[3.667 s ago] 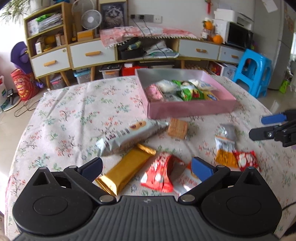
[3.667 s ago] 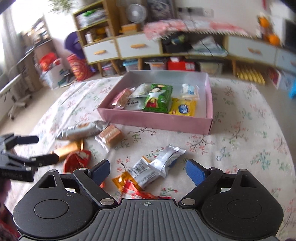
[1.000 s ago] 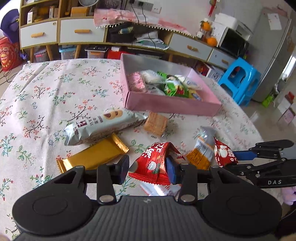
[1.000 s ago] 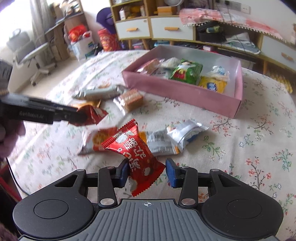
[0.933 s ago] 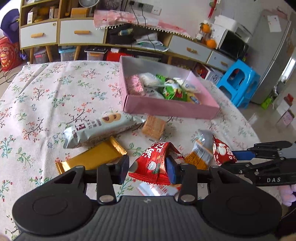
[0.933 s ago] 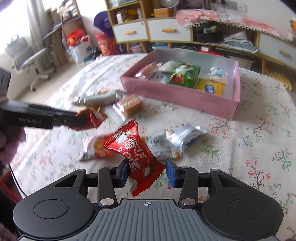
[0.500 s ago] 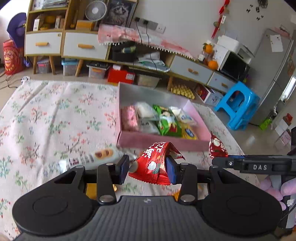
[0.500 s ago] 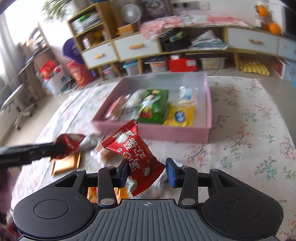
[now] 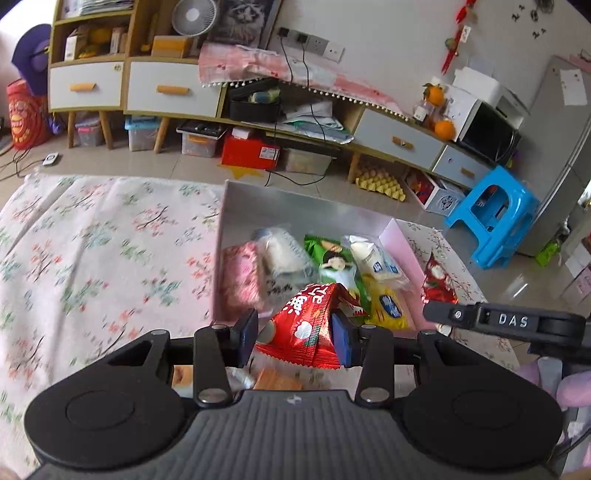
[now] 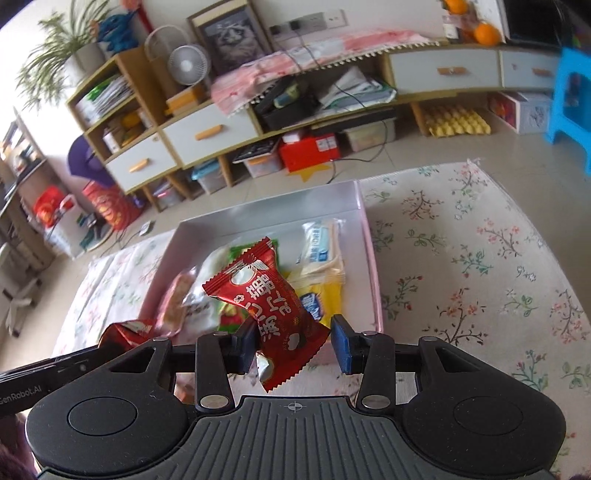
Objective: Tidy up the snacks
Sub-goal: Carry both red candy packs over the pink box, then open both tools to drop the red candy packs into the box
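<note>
Left view only: right gripper [image 9: 430,312] seen side-on at the right edge, lettered DAS, a red packet [image 9: 436,282] at its tip beside the box's right wall; blue stool [image 9: 491,210], fridge [image 9: 561,147], microwave [image 9: 487,131] and oranges [image 9: 443,127] at right
Right view only: left gripper [image 10: 110,341] as a black bar at lower left, crumpled red packet [image 10: 127,332] at its tip by the box's near-left corner; potted plant [image 10: 66,44] on the shelf unit [image 10: 110,107]; wide bare stretch of cloth right of the box
Left gripper [image 9: 293,334]: narrowly parted, pads pressed on a red snack packet [image 9: 310,321], held over the box's near wall
Right gripper [image 10: 293,345]: narrowly parted; left pad against a red packet [image 10: 269,306] that tilts up and left; a gap shows at the right pad, packet held all the same above the box's near edge
Box [image 9: 280,203]: pink outside, pale grey inside, open-topped, on the table; holds a pink packet [image 9: 242,278], a white one [image 9: 284,254], a green one [image 9: 332,266], a yellow one [image 9: 388,304] and a white-blue one [image 9: 376,260], lying side by side, some overlapping
Surface: table under a white cloth [image 10: 480,266] with small floral sprigs
Room: low sideboard [image 9: 170,92] with white drawers and orange handles, desk fan [image 9: 192,16], cat picture [image 9: 243,18], pink runner, storage bins [image 9: 195,142] and a red box [image 9: 249,151] on the tiled floor
Packets' look: glossy red foil, white characters and white blobs, crimped saw-tooth ends
</note>
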`<state>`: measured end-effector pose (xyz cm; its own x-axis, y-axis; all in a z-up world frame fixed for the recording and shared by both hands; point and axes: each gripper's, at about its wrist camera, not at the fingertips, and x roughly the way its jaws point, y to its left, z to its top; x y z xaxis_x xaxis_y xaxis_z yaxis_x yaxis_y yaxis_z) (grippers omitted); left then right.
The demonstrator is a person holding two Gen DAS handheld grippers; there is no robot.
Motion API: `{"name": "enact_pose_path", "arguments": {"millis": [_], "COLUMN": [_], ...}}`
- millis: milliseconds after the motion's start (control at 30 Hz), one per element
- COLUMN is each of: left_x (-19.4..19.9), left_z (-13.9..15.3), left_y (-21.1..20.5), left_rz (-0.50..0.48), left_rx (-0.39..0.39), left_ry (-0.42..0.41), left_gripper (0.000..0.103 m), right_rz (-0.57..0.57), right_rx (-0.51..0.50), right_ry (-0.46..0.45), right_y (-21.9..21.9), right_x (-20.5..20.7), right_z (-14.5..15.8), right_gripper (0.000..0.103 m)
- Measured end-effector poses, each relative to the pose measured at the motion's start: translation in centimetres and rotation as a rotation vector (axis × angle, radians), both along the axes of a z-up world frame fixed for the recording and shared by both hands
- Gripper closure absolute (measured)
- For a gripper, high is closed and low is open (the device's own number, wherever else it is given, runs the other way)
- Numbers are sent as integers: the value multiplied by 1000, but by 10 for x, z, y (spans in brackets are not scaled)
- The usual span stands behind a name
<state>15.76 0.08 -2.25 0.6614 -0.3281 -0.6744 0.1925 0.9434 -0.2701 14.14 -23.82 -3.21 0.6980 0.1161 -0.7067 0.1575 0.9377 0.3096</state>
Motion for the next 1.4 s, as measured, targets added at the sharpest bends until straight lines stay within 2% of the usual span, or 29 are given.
{"name": "enact_pose_path", "arguments": {"millis": [267, 467, 967, 1067, 1133, 1267, 1400], "left_x": [19, 30, 59, 59, 56, 48, 36], "left_z": [-17, -18, -24, -23, -22, -17, -9], "left_y": [-7, -15, -23, -23, -23, -19, -18], "left_rz": [23, 9, 41, 31, 15, 18, 12], "left_rx": [0, 70, 126, 132, 126, 93, 90], "left_ry": [48, 34, 13, 8, 6, -2, -12], "left_gripper": [64, 64, 64, 63, 57, 34, 21], "right_rz": [-60, -82, -108, -102, -91, -79, -69], "right_rx": [102, 95, 45, 44, 48, 53, 38], "right_ry": [38, 37, 33, 26, 22, 9, -9], "right_y": [-16, -17, -16, -17, -17, -17, -15], "right_x": [18, 26, 27, 26, 25, 23, 18], "right_z": [-23, -27, -27, -25, -23, -16, -5], "right_gripper": [62, 62, 62, 59, 55, 43, 30]}}
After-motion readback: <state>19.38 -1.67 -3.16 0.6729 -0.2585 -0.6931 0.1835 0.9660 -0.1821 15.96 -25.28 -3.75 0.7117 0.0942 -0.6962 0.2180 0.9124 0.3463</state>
